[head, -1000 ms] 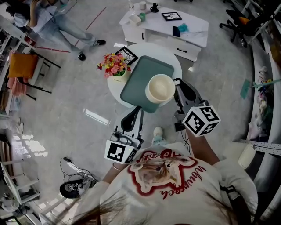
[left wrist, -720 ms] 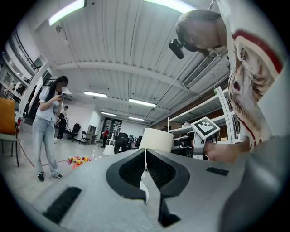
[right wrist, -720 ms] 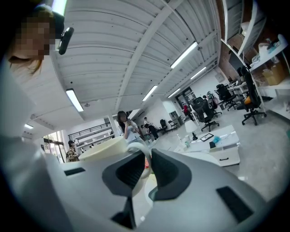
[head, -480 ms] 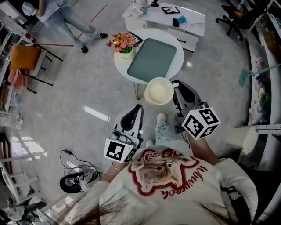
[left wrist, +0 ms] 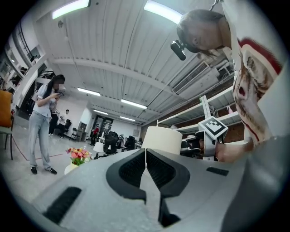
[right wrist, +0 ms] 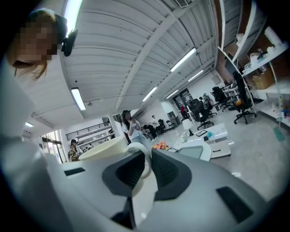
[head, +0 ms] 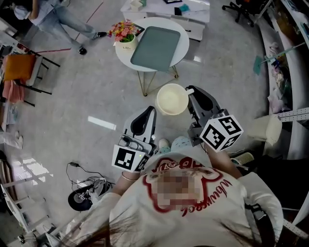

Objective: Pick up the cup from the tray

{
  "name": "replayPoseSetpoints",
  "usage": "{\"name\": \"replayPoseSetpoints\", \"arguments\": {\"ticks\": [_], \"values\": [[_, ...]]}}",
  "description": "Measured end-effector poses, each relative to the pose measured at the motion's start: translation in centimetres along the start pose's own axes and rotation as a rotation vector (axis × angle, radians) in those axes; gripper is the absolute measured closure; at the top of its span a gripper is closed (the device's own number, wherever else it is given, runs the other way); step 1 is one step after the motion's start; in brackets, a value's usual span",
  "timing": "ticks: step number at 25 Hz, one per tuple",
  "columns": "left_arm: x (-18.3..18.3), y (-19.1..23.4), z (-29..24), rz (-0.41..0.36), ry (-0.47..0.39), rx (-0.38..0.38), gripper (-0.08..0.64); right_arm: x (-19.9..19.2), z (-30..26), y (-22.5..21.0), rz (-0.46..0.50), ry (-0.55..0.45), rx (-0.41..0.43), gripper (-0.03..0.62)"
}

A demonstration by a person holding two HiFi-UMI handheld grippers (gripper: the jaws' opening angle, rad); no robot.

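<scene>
The cup (head: 172, 99) is up in the air. It is a cream cup hanging off the right gripper (head: 192, 95) by its handle (right wrist: 144, 156). In the right gripper view the fingers (right wrist: 124, 170) stand almost together, pinched on that loop of handle. The cup's body bulges out past the left finger and a little beyond the tips.

From the head view the cup sits right at the tips of those fingers, on their left side, with grey floor (head: 96, 96) under it.

Over to the left gripper (head: 150, 111): its fingers (left wrist: 131, 170) are pressed together with only a thin seam between the pads, and they grip nothing. The cup is ahead of their tips and off to the right, near but apart. In the left gripper view it pokes up just past the fingertips, and the right gripper's marker cube (left wrist: 212, 128) shows to its right.

The tray (head: 155, 47) lies well ahead of both pairs of fingers. It is a dark grey-green slab lying flat on the round white table (head: 182, 41), well apart from the cup. A pot of pink and yellow flowers (head: 124, 30) stands on the table just beside the tray's left edge. Beyond the table is a low white cabinet (head: 166, 9).

Far off to the left of the left fingers a person (left wrist: 45, 122) stands on the floor.
</scene>
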State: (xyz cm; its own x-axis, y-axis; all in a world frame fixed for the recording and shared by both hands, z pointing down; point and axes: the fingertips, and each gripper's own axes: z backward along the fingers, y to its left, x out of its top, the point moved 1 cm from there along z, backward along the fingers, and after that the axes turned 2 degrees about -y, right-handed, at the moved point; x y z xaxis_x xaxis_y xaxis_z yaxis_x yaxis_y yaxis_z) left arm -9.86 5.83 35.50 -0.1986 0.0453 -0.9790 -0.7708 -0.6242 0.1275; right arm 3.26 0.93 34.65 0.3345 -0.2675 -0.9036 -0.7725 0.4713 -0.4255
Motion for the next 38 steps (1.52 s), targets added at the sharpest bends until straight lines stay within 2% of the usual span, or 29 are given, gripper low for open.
{"name": "replayPoseSetpoints", "arguments": {"ticks": [4, 9, 14, 20, 24, 27, 38], "values": [[0.8, -1.9, 0.3, -0.022, -0.025, -0.026, 0.541, 0.6, 1.9, 0.6, 0.007, -0.027, 0.014, 0.541], [1.1, -4.6, 1.4, -0.025, -0.024, -0.013, 0.541, 1.1, 4.9, 1.2, 0.026, -0.043, 0.025, 0.541], [0.2, -9.4, 3.0, 0.001, -0.020, 0.010, 0.541, 0.8, 10.4, 0.9, 0.037, -0.029, 0.027, 0.541], [-1.3, -14.6, 5.5, 0.011, 0.035, 0.057, 0.541, -0.3, 15.5, 0.0, 0.008, 0.011, 0.025, 0.541], [-0.7, -17.9, 6.9, 0.016, -0.013, 0.067, 0.541, -0.4, 18.5, 0.0, 0.012, 0.010, 0.039, 0.541], [-0.8, -20.7, 8.1, 0.005, -0.009, 0.047, 0.541, -1.0, 20.6, 0.3, 0.022, 0.003, 0.045, 0.541], [0.5, -22.6, 8.7, -0.026, -0.002, -0.017, 0.541, 1.0, 23.3, 1.7, 0.060, -0.054, 0.027, 0.541]]}}
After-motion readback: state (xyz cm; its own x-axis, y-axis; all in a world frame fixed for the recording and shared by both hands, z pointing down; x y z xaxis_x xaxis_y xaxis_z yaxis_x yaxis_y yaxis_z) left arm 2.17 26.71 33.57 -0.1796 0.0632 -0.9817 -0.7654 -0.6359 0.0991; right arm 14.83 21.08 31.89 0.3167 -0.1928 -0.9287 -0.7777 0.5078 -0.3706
